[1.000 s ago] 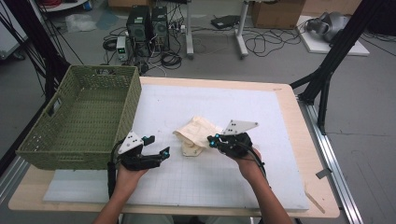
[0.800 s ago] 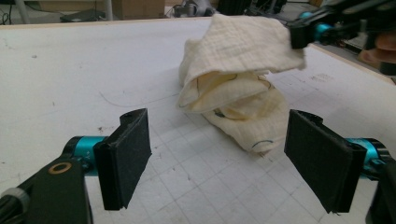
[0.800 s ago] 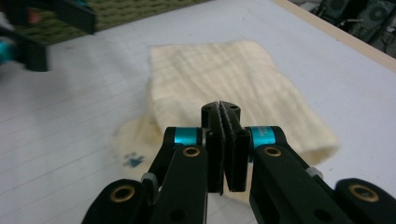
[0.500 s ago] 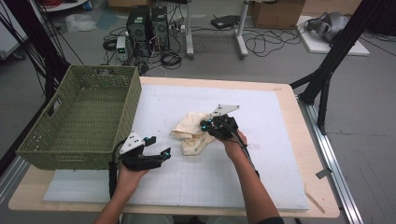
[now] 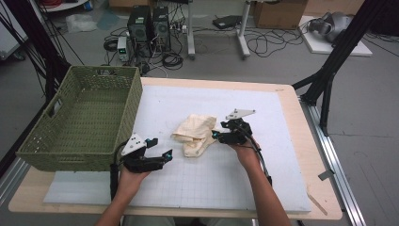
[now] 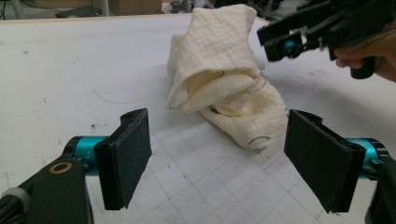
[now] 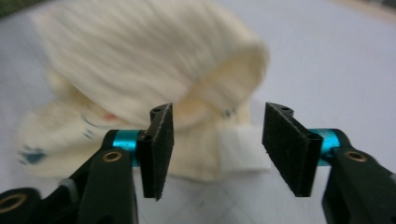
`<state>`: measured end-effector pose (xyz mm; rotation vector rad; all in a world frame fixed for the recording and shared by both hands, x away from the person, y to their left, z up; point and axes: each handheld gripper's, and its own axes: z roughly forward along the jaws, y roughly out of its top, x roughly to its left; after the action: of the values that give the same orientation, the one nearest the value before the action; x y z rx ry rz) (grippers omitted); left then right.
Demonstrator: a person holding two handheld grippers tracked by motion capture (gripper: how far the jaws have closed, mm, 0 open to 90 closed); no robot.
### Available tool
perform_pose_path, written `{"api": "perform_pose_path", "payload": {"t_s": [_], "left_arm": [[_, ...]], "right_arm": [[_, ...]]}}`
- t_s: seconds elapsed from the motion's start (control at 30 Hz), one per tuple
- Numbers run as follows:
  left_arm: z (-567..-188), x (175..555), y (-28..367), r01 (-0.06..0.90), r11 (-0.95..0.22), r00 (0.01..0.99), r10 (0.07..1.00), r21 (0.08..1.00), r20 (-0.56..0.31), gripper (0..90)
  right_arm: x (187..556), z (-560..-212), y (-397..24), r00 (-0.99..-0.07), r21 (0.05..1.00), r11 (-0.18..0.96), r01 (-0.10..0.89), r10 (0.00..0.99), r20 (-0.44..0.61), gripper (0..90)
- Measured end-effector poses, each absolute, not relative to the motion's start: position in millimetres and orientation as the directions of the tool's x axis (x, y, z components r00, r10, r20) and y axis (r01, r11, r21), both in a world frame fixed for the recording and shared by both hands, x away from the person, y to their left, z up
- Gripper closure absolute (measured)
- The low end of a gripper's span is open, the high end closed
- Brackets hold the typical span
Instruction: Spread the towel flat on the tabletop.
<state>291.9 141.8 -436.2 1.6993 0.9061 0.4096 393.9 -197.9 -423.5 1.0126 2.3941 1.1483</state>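
Two pairs of tongs flank one crumpled cream cloth, and ours on the right sits much the nearer. The right gripper has its jaws parted to a middling gap; they have just been opening, and in the right gripper view nothing lies between the pads, though the cloth's folded edge shows just beyond them. From these tips the cloth lies at nine o'clock in the high view, almost touching. Its long axis runs roughly from eleven to five o'clock, bunched high at the far end and tapering toward us. The left gripper stands wide and empty, with the cloth well apart at two o'clock from it across the white gridded mat. The green basket sits at eleven o'clock from that gripper. The right gripper view is blurred, so we cannot tell whether its pads brush the fabric, and the small printed marks on the cloth stay unreadable.
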Motion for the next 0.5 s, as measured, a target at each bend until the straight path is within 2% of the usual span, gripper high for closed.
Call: {"api": "perform_pose_path", "payload": {"t_s": [0.1,0.17,0.27,0.37,0.4,0.5], "left_arm": [[-436.0,291.7,142.2,0.359,-0.091,0.645,0.744,0.929,-0.176,23.1],[-435.8,291.8,143.1,0.358,-0.086,0.643,0.745,0.93,-0.178,23.1],[-435.7,292.0,144.6,0.357,-0.085,0.641,0.747,0.93,-0.178,23.1],[-435.8,292.1,144.3,0.357,-0.086,0.641,0.746,0.93,-0.177,23.1],[-435.8,291.9,143.9,0.357,-0.086,0.642,0.746,0.93,-0.177,23.1],[-435.0,291.2,143.5,0.354,-0.086,0.643,0.745,0.931,-0.176,23.3]], "right_arm": [[398.4,-433.2,-188.1,-0.708,0.745,0.458,0.485,0.705,0.027,43.0],[400.1,-439.1,-181.0,-0.712,0.728,0.475,0.495,0.702,0.026,47.8],[401.4,-442.5,-180.5,-0.723,0.723,0.477,0.499,0.69,0.044,61.0],[398.2,-441.4,-182.6,-0.738,0.706,0.505,0.496,0.674,0.037,83.2],[396.7,-440.7,-183.4,-0.745,0.701,0.512,0.497,0.666,0.041,86.8],[392.0,-438.7,-185.6,-0.748,0.685,0.518,0.512,0.661,0.059,88.5]]}}
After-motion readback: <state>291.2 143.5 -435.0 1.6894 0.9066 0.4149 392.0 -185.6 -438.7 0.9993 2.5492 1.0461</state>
